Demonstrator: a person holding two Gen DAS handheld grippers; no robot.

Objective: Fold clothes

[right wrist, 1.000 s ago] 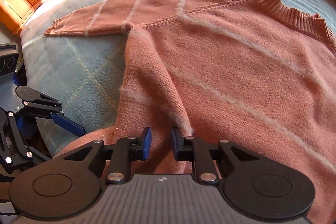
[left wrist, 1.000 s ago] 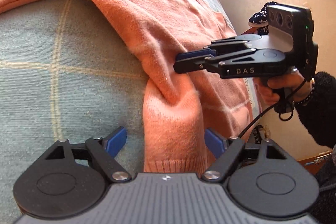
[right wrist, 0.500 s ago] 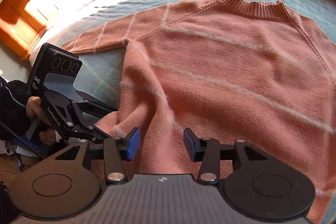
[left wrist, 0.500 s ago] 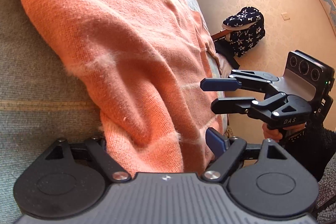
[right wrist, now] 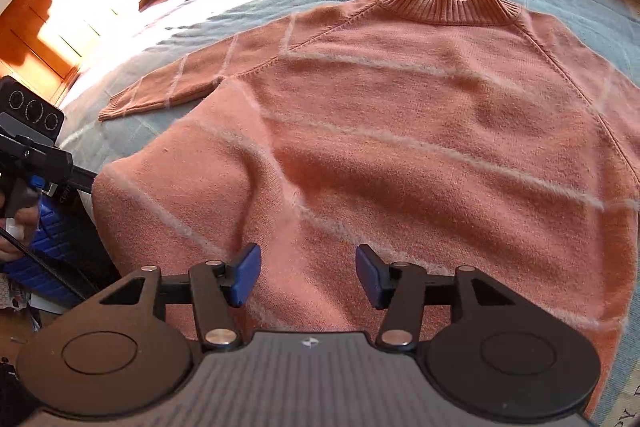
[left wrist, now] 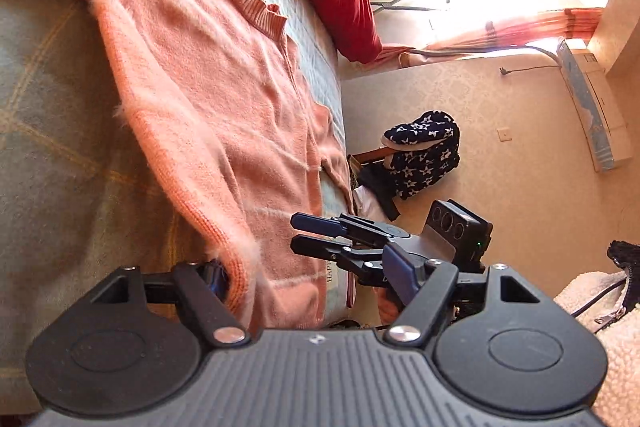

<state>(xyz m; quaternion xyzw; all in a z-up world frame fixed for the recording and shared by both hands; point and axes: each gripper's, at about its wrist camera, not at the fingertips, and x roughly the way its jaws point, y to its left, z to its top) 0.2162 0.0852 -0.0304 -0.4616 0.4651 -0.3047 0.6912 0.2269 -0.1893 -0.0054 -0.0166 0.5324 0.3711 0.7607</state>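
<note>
Checked blue-grey bedspread (right wrist: pixel 120 143) is carrying the peach sweater (right wrist: pixel 400 147) under both wide-open grippers, left gripper (left wrist: pixel 308 275) and right gripper (right wrist: pixel 308 273), its right sleeve lying cut off.

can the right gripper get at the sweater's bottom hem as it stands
Probably yes: the right gripper is open, its jaws spread just over the sweater near the hem, with nothing lying between them.

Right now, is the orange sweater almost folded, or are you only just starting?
Just starting. Done: the sweater lies spread flat on the bed, one sleeve stretched out sideways. In hand: both tongs sit open at the bottom hem, left tongs around its corner, right tongs empty above the hem. Left: every fold.
</note>
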